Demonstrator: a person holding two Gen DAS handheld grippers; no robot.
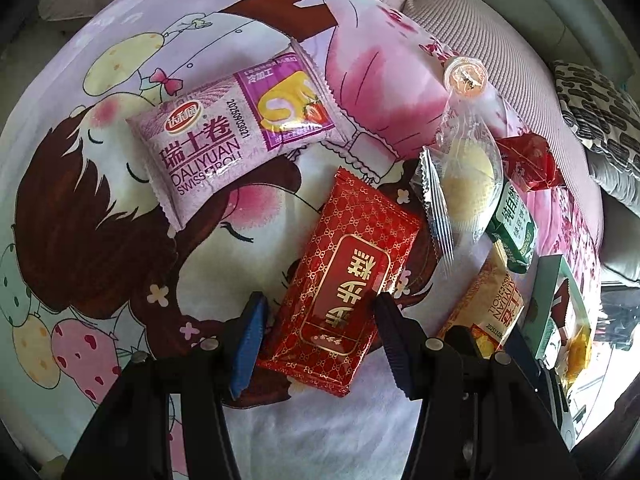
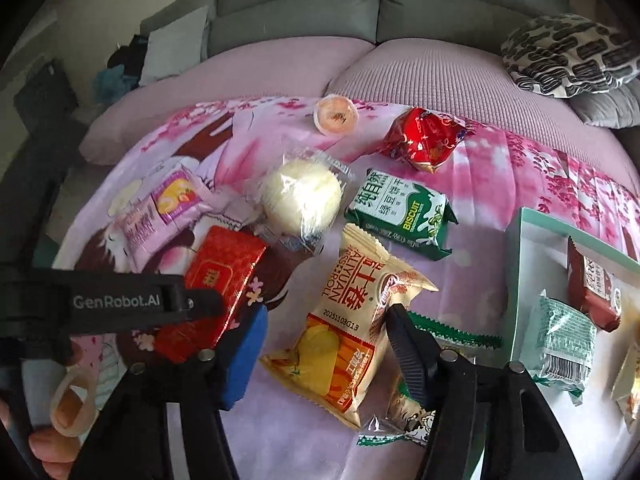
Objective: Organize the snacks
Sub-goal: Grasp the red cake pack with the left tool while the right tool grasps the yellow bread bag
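On the cartoon-print cloth [image 1: 100, 208], a red gold-patterned packet [image 1: 340, 292] sits slantwise between the fingers of my left gripper [image 1: 320, 320]. Its corner meets the blue pad and the dark finger overlaps its right edge, so the gripper is shut on it. In the right wrist view the same red packet [image 2: 224, 276] lies behind a left finger [image 2: 200, 304]. My right gripper [image 2: 328, 340] is shut on a yellow Swiss roll packet [image 2: 340, 336], which creases at the dark finger. The left wrist view shows that gripper [image 1: 492, 340] on the yellow packet [image 1: 488, 300] at the lower right.
Beyond lie a pink Swiss roll packet [image 2: 156, 216], a clear-wrapped pale cake [image 2: 304, 196], a green biscuit packet [image 2: 400, 216], a red foil snack [image 2: 424, 136] and a jelly cup [image 2: 336, 114]. A green box [image 2: 520, 280] at right holds several packets. Sofa cushions and a patterned pillow [image 2: 568, 52] lie behind.
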